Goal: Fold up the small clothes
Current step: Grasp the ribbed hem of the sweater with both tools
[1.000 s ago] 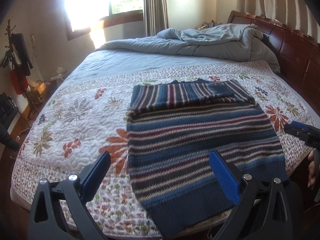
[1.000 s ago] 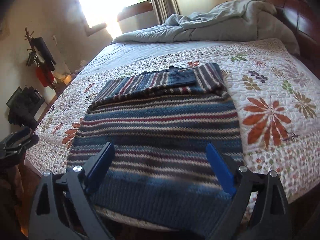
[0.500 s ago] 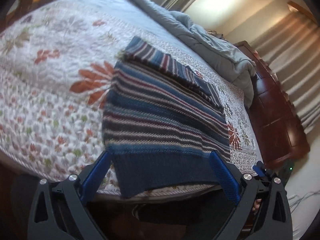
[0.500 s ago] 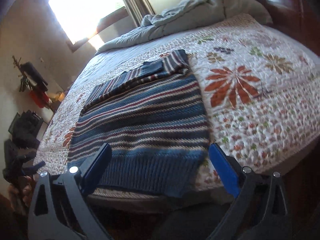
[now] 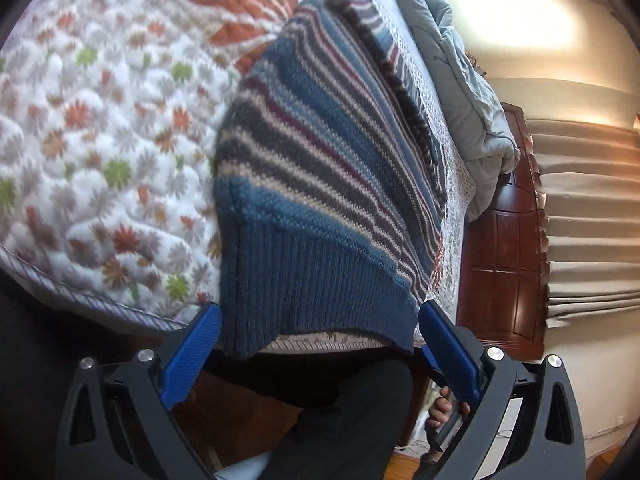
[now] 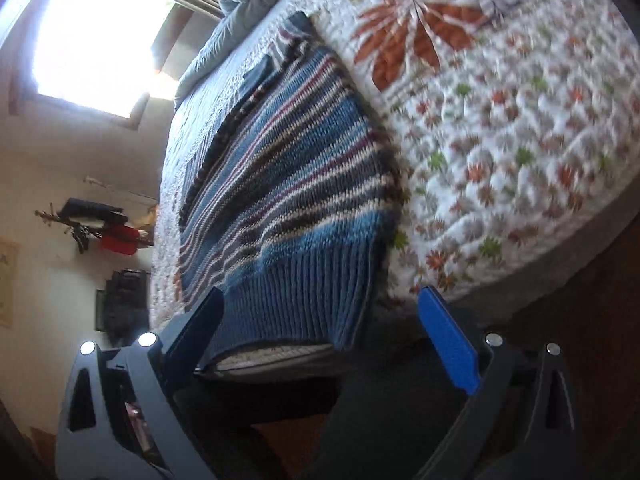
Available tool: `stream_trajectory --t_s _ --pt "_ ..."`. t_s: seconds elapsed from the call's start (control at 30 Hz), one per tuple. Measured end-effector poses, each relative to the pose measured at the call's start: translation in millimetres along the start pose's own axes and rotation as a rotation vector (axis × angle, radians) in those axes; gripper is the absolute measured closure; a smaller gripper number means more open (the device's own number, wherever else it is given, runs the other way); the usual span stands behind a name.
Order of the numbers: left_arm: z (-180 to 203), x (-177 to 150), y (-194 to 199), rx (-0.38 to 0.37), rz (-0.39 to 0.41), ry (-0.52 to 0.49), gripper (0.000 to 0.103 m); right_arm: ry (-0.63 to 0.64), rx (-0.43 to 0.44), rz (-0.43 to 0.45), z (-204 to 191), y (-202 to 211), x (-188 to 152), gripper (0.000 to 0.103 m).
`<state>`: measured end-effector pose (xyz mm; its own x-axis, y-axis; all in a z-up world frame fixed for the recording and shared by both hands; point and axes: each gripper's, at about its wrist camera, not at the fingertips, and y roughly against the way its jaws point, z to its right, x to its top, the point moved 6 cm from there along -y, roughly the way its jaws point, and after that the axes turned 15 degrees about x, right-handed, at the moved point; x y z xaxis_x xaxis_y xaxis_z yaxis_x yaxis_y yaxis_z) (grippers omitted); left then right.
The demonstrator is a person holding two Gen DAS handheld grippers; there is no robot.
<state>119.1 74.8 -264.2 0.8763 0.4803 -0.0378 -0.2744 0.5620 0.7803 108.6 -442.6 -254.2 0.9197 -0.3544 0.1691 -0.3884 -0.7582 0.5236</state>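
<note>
A striped knit sweater (image 5: 320, 184) in blue, grey, cream and maroon lies flat on the floral quilt, sleeves folded across its far end, its ribbed blue hem hanging over the bed's near edge. My left gripper (image 5: 318, 340) is open, rolled sideways, its blue fingers straddling the hem's left part just below the bed edge. The sweater shows in the right wrist view (image 6: 288, 184) too. My right gripper (image 6: 320, 324) is open, rolled the other way, at the hem's right corner. Neither touches the cloth.
The quilted bedspread (image 5: 100, 152) covers the bed. A grey duvet (image 5: 472, 92) is bunched by the dark wooden headboard (image 5: 504, 240). A window (image 6: 92, 40) glares at the far side. A rack with hanging items (image 6: 100, 228) stands by the wall.
Both grippers dropped down to the bed's near edge and rolled sideways, closing in on the sweater's hem. The sweater has not moved.
</note>
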Motion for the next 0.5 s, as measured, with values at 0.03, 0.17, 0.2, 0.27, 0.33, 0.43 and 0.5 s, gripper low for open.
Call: stream_trajectory --t_s 0.03,0.17,0.2,0.27,0.33,0.43,0.5 --pt "-1.9 -0.7 -2.6 -0.001 -0.009 0.009 0.004 -0.019 0.009 -0.005 4.0 -1.1 -0.9 0.006" --pt "-8.1 -3.8 -7.1 -0.013 -0.009 0.046 0.004 -0.045 0.033 -0.025 9.9 -7.1 -4.4 0.006" --pt "-8.6 -3.1 -7.6 -0.023 -0.006 0.049 0.004 -0.045 0.042 -0.028 9.4 -9.3 -6.3 0.006" --pt "-9.9 -2.5 -8.5 -0.059 -0.009 0.066 0.004 -0.040 0.045 -0.032 8.0 -12.9 -7.7 0.006" --pt "-11.2 -1.5 -11.3 -0.081 -0.017 0.081 0.004 -0.037 0.048 -0.040 7.7 -18.1 -9.5 0.006" --pt "-14.2 1.7 -15.0 -0.071 -0.019 0.089 0.004 -0.043 0.035 -0.058 11.6 -25.0 -10.6 0.019" --pt "-15.5 1.3 -18.2 -0.050 -0.028 0.083 0.004 -0.053 0.025 -0.095 14.2 -32.5 -13.3 0.028"
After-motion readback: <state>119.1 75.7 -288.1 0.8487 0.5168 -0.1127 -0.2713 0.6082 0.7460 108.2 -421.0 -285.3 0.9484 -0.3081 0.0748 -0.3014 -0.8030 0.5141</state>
